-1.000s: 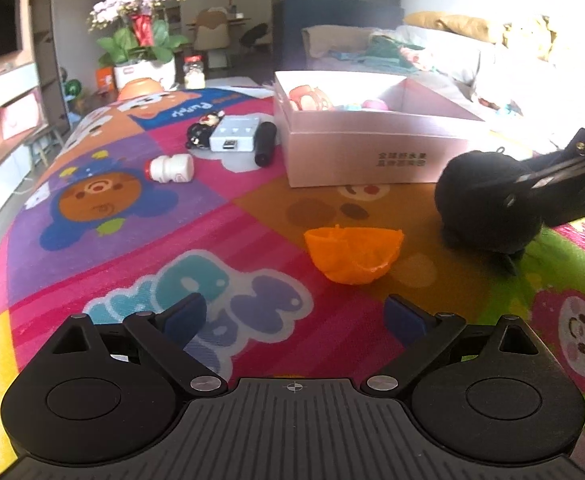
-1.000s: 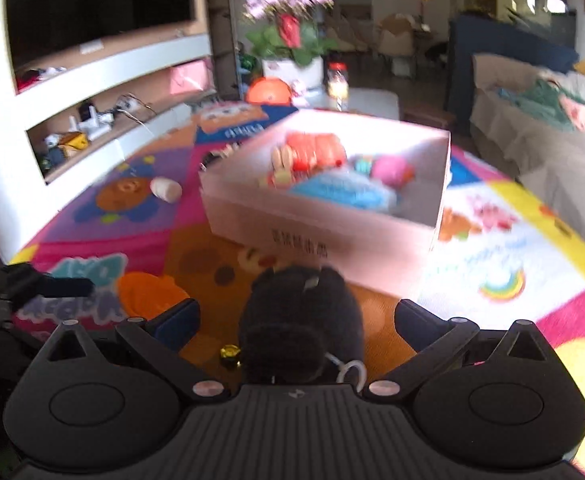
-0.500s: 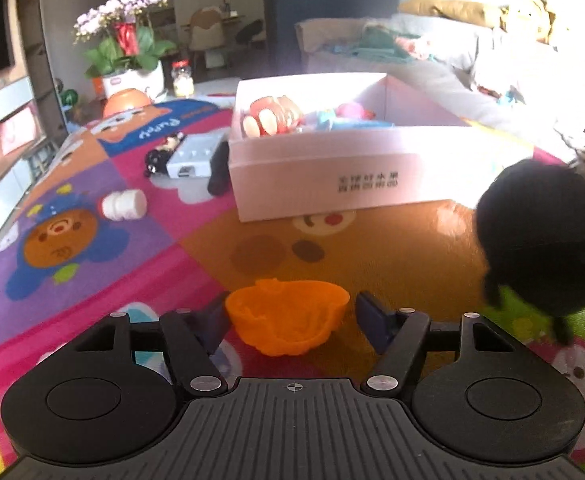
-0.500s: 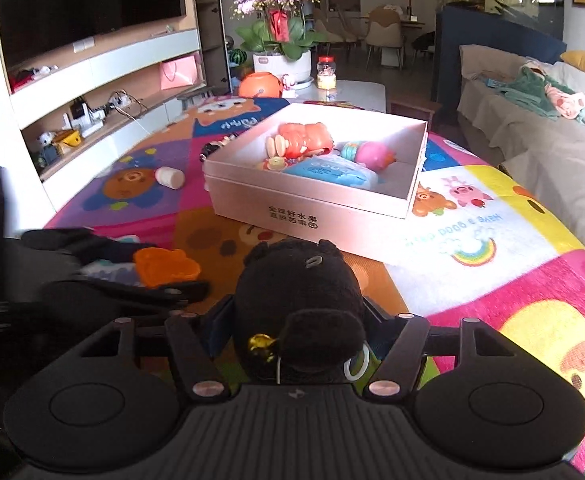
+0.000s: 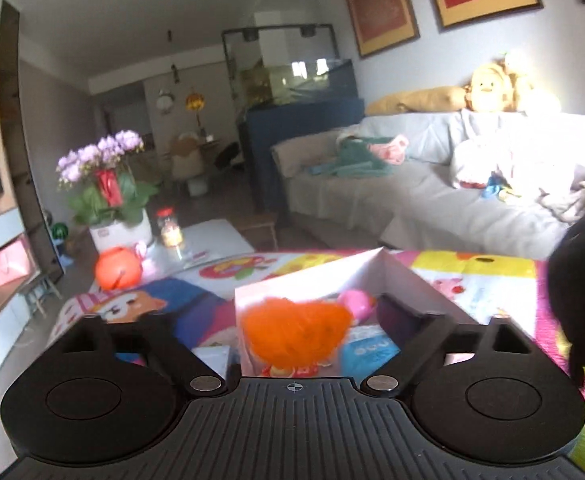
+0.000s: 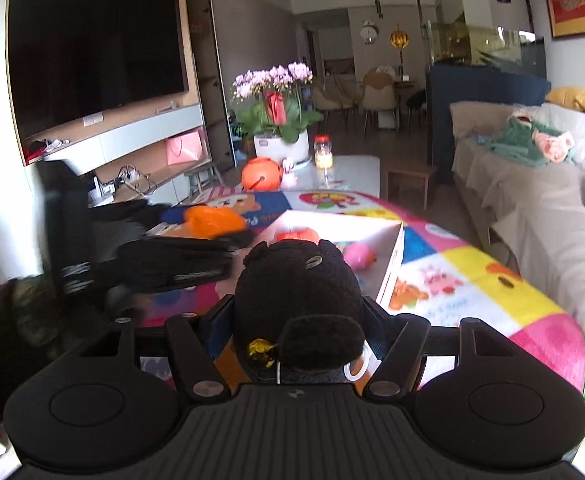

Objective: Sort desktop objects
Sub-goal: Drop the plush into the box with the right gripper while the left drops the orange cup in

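- Lifting off the tabletop [image 6: 472, 280], both grippers are now hanging over the pink box [image 5: 396, 276].
- Left gripper [image 5: 292, 332] fingers are opening; orange cup [image 5: 296, 330] is dropping free between them above the box.
- Right gripper [image 6: 296, 320] fingers are clamping the black plush [image 6: 296, 292], due next.

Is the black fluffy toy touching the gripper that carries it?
Touching. The right wrist view shows the right hand-held gripper with both fingers pressed against the sides of the black plush toy.

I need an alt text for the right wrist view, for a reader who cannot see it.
The right gripper is closed on a black plush toy, held above a colourful play mat. Behind it stands an open white box with toys inside; to the left, the left gripper carries an orange cup.
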Demonstrator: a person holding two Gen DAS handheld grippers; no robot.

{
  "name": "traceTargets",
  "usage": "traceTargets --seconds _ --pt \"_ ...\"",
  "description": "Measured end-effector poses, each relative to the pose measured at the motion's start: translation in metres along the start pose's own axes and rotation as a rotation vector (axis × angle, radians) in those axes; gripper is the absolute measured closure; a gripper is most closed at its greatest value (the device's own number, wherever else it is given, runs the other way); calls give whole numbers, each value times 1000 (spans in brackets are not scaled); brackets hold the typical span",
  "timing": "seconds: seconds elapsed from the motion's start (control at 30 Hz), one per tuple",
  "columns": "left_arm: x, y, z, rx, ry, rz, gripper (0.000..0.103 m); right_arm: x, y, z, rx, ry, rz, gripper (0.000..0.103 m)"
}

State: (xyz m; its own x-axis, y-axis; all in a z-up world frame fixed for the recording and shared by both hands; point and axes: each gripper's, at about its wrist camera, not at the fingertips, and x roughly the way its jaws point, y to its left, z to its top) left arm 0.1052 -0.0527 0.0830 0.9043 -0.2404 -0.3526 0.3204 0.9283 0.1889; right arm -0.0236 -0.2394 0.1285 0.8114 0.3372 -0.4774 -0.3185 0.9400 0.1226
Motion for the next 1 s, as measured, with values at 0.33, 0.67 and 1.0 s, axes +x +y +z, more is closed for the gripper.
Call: traceTargets --seconds 0.33,0.67,1.0 --pt "-22 35 -81 -232 205 -27 8 41 -21 31 14 4 -53 37" --pt "-62 53 -111 -315 224 6 6 204 -50 76 280 106 -20 38" --pt "-62 56 -126 -349 261 2 3 248 -62 70 321 139 -67 27"
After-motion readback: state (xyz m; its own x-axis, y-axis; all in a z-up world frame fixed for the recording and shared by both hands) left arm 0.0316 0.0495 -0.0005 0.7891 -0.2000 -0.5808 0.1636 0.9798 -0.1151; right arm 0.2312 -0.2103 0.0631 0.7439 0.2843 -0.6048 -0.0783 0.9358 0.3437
